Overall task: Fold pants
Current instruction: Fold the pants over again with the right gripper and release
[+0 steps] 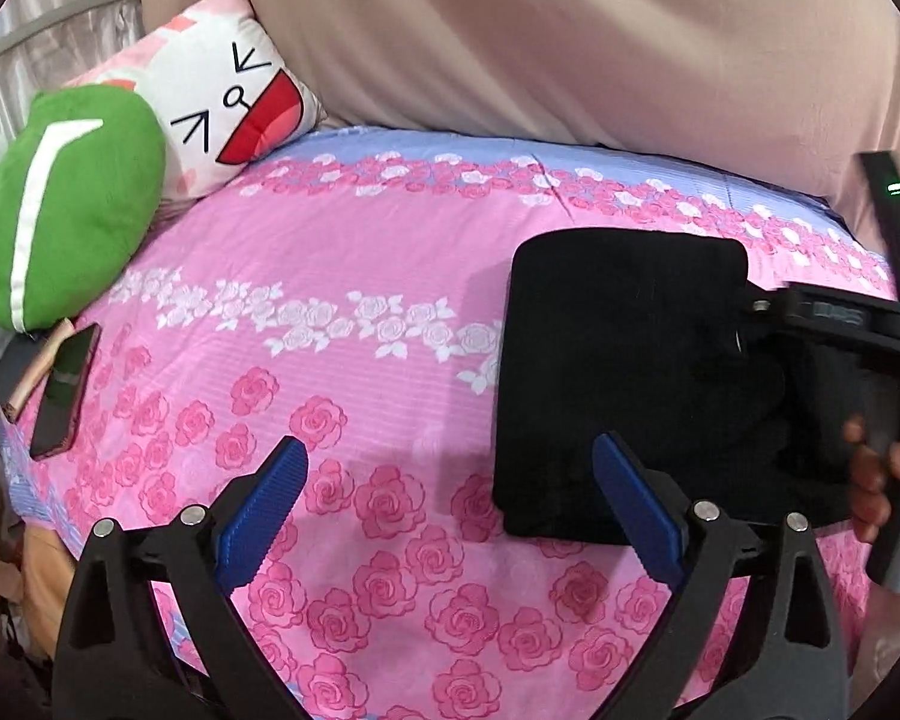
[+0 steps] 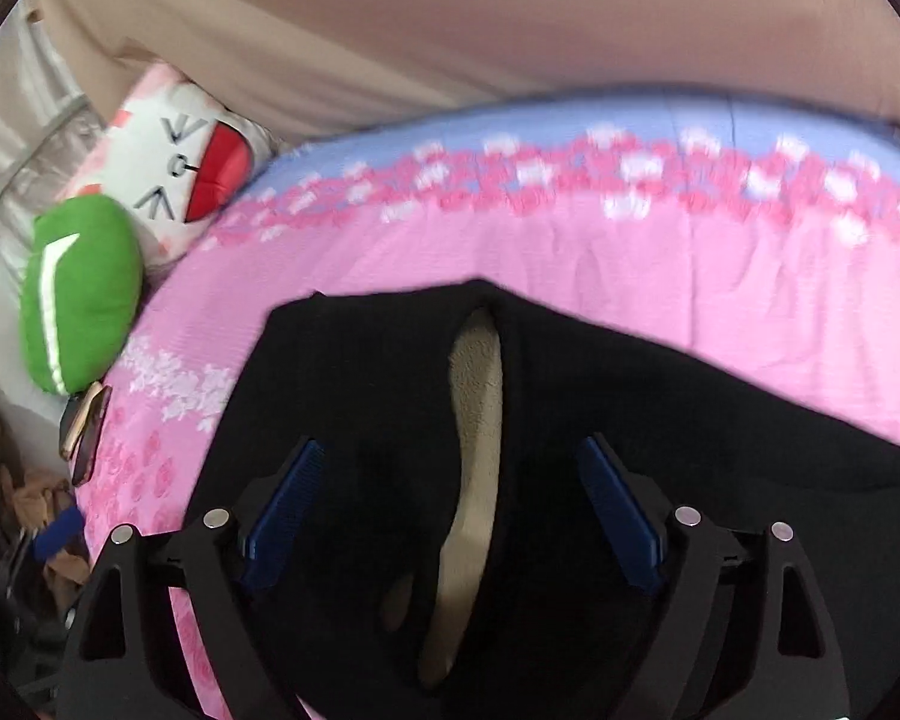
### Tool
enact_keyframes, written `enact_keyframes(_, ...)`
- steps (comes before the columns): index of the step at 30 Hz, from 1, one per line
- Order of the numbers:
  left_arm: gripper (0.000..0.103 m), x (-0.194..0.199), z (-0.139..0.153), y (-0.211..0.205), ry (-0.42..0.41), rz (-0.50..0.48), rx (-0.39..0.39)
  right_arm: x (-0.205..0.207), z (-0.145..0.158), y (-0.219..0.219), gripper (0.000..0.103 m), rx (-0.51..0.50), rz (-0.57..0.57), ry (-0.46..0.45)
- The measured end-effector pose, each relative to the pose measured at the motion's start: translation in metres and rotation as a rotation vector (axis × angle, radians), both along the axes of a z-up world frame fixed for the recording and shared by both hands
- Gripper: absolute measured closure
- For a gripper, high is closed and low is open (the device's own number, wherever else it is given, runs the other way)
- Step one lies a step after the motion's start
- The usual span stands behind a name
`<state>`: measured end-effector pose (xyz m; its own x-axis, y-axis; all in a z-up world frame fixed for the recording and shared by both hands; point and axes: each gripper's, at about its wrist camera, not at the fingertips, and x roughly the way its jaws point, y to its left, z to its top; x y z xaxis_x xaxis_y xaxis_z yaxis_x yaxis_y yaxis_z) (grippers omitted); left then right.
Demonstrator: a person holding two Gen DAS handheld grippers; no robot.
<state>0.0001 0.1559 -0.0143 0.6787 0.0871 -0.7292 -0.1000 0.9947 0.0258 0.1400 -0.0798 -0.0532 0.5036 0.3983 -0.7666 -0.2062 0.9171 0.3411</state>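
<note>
Blue left gripper (image 1: 450, 495) is hanging wide open over the pink bedsheet (image 1: 342, 252); right gripper (image 2: 450, 501), also released, is hovering above black pants (image 2: 660, 420) at lower center.

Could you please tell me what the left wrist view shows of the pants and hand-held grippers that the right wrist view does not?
Only the left wrist view shows the black pants as a whole folded rectangle on the bedsheet, with the right hand-held gripper's body and the person's fingers at its right side. Only the right wrist view shows the pale fleece lining in an opening of the pants, directly ahead of the open right hand-held gripper. Both show the green cushion, the cartoon-face pillow and the phone; the left hand-held gripper is open.
</note>
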Motion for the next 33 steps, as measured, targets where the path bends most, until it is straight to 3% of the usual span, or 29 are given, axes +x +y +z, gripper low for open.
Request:
enact_keyframes(1, 0.009, -0.002, -0.001, 0.000, 0.000, 0.000, -0.005, 0.001, -0.008, 0.006, 0.022, -0.004, 0.018, 0.014)
enact_keyframes(4, 0.009, -0.001, -0.003, 0.004, 0.004, -0.003, -0.017, -0.006, -0.016, 0.025, 0.074, -0.009, 0.056, -0.001)
enact_keyframes(6, 0.009, -0.001, -0.004, 0.006, 0.009, 0.000, -0.022, -0.018, -0.003, 0.032, 0.088, 0.009, 0.070, -0.057)
enact_keyframes(9, 0.009, 0.001, -0.001, 0.006, 0.018, -0.006, -0.054, -0.028, 0.038, 0.024, 0.095, 0.171, 0.121, -0.103)
enact_keyframes(13, 0.009, -0.001, 0.010, -0.007, -0.016, -0.041, -0.053, -0.057, 0.100, -0.033, 0.095, 0.225, 0.092, -0.223)
enact_keyframes(16, 0.009, 0.001, 0.011, -0.021, -0.015, -0.068, -0.048, -0.084, 0.119, -0.105, 0.095, 0.177, -0.037, -0.284)
enact_keyframes(19, 0.009, 0.008, 0.006, -0.040, 0.008, -0.102, -0.057, -0.104, 0.093, -0.176, 0.093, 0.086, -0.234, -0.236)
enact_keyframes(22, 0.009, 0.014, 0.001, -0.061, 0.030, -0.141, -0.059, -0.110, 0.032, -0.225, 0.091, 0.006, -0.386, -0.096)
enact_keyframes(23, 0.009, 0.016, -0.001, -0.071, 0.039, -0.158, -0.062, -0.107, 0.011, -0.233, 0.090, 0.000, -0.402, -0.051)
enact_keyframes(25, 0.009, 0.019, -0.004, -0.084, 0.057, -0.184, -0.066, -0.110, -0.016, -0.245, 0.085, 0.098, -0.421, -0.045)
enact_keyframes(26, 0.009, 0.021, -0.006, -0.092, 0.065, -0.193, -0.057, -0.115, -0.016, -0.248, 0.082, 0.147, -0.427, -0.064)
enact_keyframes(28, 0.009, 0.021, -0.008, -0.103, 0.072, -0.198, -0.043, -0.120, -0.009, -0.245, 0.056, 0.165, -0.417, -0.079)
enact_keyframes(30, 0.009, 0.019, -0.008, -0.110, 0.072, -0.204, -0.044, -0.129, 0.004, -0.240, 0.040, 0.144, -0.404, -0.116)
enact_keyframes(33, 0.009, 0.019, -0.008, -0.118, 0.074, -0.211, -0.026, -0.133, 0.005, -0.229, 0.036, 0.098, -0.363, -0.108)
